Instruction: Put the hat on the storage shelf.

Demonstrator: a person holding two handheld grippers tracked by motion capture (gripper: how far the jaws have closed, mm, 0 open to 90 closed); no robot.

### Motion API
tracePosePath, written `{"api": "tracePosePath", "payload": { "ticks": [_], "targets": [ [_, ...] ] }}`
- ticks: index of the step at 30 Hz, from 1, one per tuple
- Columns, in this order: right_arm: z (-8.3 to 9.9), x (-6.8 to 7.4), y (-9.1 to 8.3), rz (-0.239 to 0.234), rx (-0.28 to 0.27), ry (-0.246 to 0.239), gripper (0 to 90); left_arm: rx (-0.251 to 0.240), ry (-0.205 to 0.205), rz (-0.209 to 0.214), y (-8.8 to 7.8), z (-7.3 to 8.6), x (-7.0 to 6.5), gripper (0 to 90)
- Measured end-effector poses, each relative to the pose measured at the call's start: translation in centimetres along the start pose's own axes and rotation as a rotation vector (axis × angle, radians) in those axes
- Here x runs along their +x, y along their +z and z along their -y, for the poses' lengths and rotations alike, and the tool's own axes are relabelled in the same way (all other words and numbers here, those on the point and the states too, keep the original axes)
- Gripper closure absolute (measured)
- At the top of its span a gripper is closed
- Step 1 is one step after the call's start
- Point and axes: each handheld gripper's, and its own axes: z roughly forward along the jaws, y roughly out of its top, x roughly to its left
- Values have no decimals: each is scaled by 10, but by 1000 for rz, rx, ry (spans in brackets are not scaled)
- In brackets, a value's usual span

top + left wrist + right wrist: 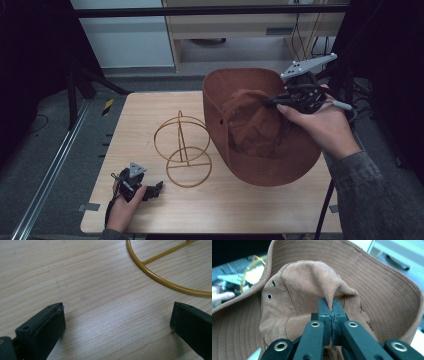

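Nearest the person's edge of the wooden table (240, 210), the left hand (121, 209) rests low on the tabletop and holds the left gripper (150, 190), which lies close to the wood near the front left corner. Its jaws stand wide apart with bare wood grain between them and grip nothing; the left gripper view looks along the two black pads (48, 327) to the table surface. Just beyond that gripper stands a gold wire hat stand (184, 147): a flat ring base with a crossbar lies on the table, and an upright ring rises from it on a thin post. The curved edge of that base ring crosses the upper right of the left gripper view, near the jaws but apart from them.

Farther back and to the right, the right hand (320, 125) holds the right gripper (272, 101) above the table, with its grey three-cornered plate on top. Its jaws are closed tight on a pinched fold of the crown of a brown suede bucket hat (260, 150). The hat hangs tilted with the outside of its crown facing the person, and its wide stitched brim spreads around it, the lower brim touching or lying just above the right part of the table. Two small metal eyelets (271, 290) sit on the side of the crown. Beyond the table lie a grey floor and pale cabinets (225, 25).
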Motion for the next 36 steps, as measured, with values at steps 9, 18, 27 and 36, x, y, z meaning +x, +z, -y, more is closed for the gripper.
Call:
{"api": "tracePosePath", "payload": {
  "ticks": [9,18,27,36],
  "targets": [
    [-14,23,-1,-14,-61,-34,892,-3,-4,0,0,0,0,0],
    [-29,36,9,-16,-127,-26,892,-5,-3,-2,0,0,0,0],
    [-49,54,17,-27,-161,-49,892,-2,-1,2,0,0,0,0],
    [-59,66,34,-48,-157,-56,892,0,0,3,0,0,0,0]
  ]
}}
